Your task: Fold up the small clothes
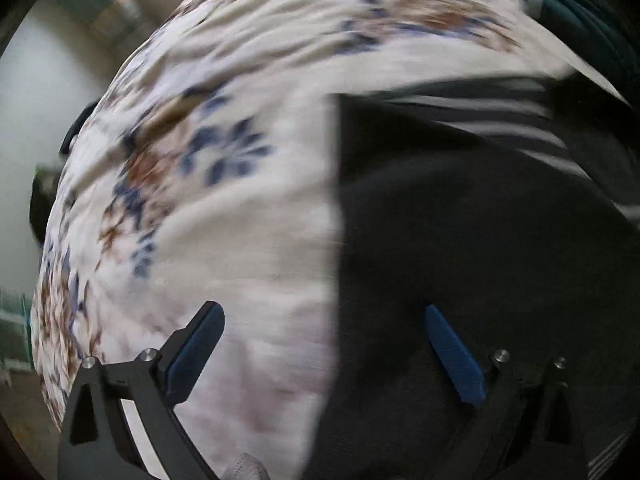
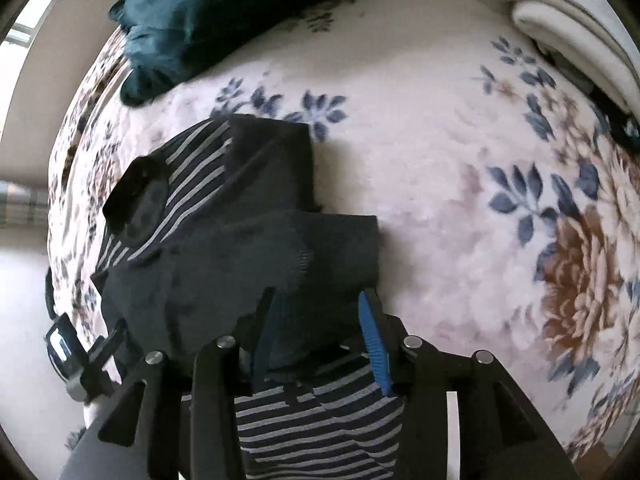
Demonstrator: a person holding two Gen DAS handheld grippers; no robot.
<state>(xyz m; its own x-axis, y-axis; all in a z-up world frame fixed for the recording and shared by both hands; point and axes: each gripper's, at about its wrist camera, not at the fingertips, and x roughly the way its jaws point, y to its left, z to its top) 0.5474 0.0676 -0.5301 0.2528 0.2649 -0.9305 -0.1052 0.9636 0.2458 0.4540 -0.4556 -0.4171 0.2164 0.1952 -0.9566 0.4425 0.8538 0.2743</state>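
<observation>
Right wrist view, nearest first: the right gripper (image 2: 320, 312) points steeply down over a dark garment (image 2: 224, 264) lying on a floral blanket (image 2: 460, 200). Its jaws stand partly apart, with a fold of the dark cloth between the blue pads; the left pad seems to touch the cloth, but I cannot tell whether the two press on it. Just below the fingers a striped part of the same clothing (image 2: 312, 420) shows grey lines on dark. Farther off, the garment is folded over in layers, with another striped panel toward its far left side. At the near left edge part of a dark device (image 2: 64, 344) shows, too little to identify. Beyond the garment the blanket spreads with blue leaves and a large brown flower at right. At the far left lies a crumpled teal cloth (image 2: 192, 16); at the far right, a stack of folded cream fabric (image 2: 572, 28).

Left wrist view, blurred: the left gripper (image 1: 324, 312) hangs released, jaws spread wide, nothing between its pads. Its left finger is over the blanket (image 1: 224, 184), its right finger over the dark garment (image 1: 460, 220), whose straight edge runs between them. Stripes appear at the garment's far right, and teal cloth (image 1: 580, 12) lies beyond.
</observation>
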